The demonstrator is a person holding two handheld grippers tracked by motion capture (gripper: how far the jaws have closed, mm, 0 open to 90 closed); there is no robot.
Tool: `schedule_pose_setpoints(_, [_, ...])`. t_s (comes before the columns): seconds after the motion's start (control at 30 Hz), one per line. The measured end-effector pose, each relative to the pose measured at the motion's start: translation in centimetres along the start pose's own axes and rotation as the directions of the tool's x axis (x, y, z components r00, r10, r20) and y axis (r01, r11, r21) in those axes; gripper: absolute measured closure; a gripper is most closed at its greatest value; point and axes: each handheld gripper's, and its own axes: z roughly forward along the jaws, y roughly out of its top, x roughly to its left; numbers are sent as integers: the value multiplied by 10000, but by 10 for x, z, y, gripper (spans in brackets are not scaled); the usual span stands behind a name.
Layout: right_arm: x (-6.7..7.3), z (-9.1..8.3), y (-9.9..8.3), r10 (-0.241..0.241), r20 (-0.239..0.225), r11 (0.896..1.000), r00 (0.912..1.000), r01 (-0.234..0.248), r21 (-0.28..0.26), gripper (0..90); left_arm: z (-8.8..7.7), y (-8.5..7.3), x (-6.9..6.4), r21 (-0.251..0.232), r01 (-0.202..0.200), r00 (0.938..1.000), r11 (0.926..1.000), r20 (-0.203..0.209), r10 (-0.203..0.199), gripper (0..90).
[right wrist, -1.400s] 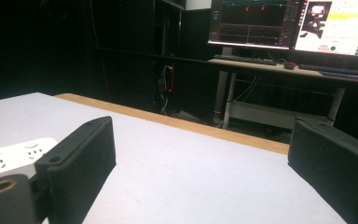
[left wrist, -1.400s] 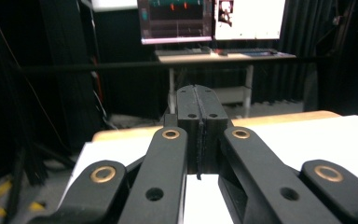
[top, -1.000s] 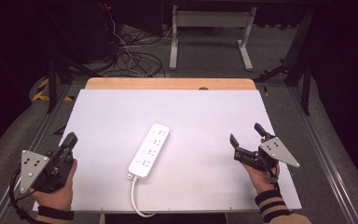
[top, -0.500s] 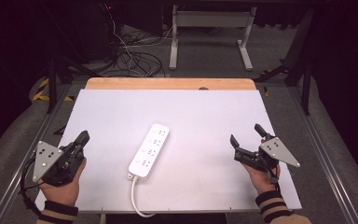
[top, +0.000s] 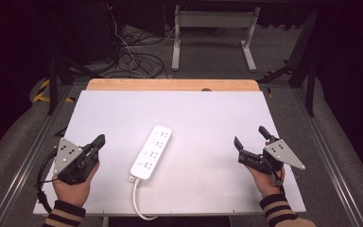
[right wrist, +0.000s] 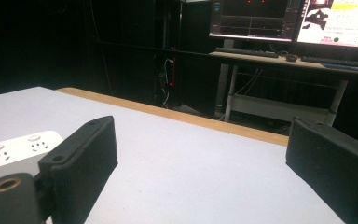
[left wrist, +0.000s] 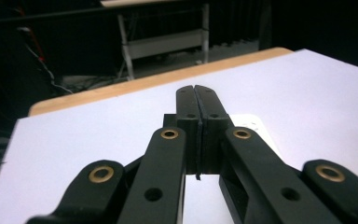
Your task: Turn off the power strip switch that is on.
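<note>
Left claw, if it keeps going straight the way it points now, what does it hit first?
Probably the white plastic power strip: the shut left claw aims toward it across bare white tabletop, though depth is hard to judge.

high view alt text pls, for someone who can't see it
A white power strip lies near the middle of a white table, its cord running off the near edge. A person's hands hold two black grippers either side of it: the left gripper shut, the right gripper open, neither touching the strip.
</note>
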Motion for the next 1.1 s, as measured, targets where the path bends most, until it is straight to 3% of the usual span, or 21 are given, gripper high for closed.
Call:
schedule_pose_setpoints(0.23, [0,-2,-1,-36,60,10000,10000,36,41,92,15,-2,-7,888,-297,9969,9956,752,231,892])
schedule_pose_setpoints(0.27, [0,-2,-1,-53,73,10000,10000,52,45,92,21,-3,-11,1197,-458,9941,9918,1029,335,893])
schedule_pose_setpoints(0.33, [0,-2,-1,-66,68,10000,10000,65,62,93,24,-3,-13,1307,-571,9926,9898,1136,423,893])
schedule_pose_setpoints(0.37, [-1,-2,-1,-59,51,10000,10000,59,67,93,29,-4,-17,1602,-839,9887,9835,1364,621,895])
schedule_pose_setpoints(0.53, [-1,-3,-1,-75,88,9999,9999,75,74,95,39,-5,-26,2136,-1112,9811,9706,1791,730,897])
schedule_pose_setpoints(0.7, [-1,-4,-1,-85,87,9999,9999,84,100,97,46,-5,-26,2541,-1058,9812,9614,1837,594,898])
schedule_pose_setpoints(0.73, [-1,-4,-1,-107,80,9999,9999,106,106,98,53,-7,-25,2895,-1121,9809,9506,1854,592,898])
schedule_pose_setpoints(0.83, [0,-4,-1,-105,77,9999,9999,104,137,99,65,-12,-28,3457,-1418,9774,9276,1975,758,898])
schedule_pose_setpoints(1.0, [0,-3,-1,-164,14,9997,9999,163,188,100,79,-20,-34,4109,-1528,9706,8988,2335,582,898])
schedule_pose_setpoints(1.1, [1,-3,-1,-167,-9,9997,9999,167,191,101,84,-25,-40,4366,-1763,9670,8822,2443,723,898])
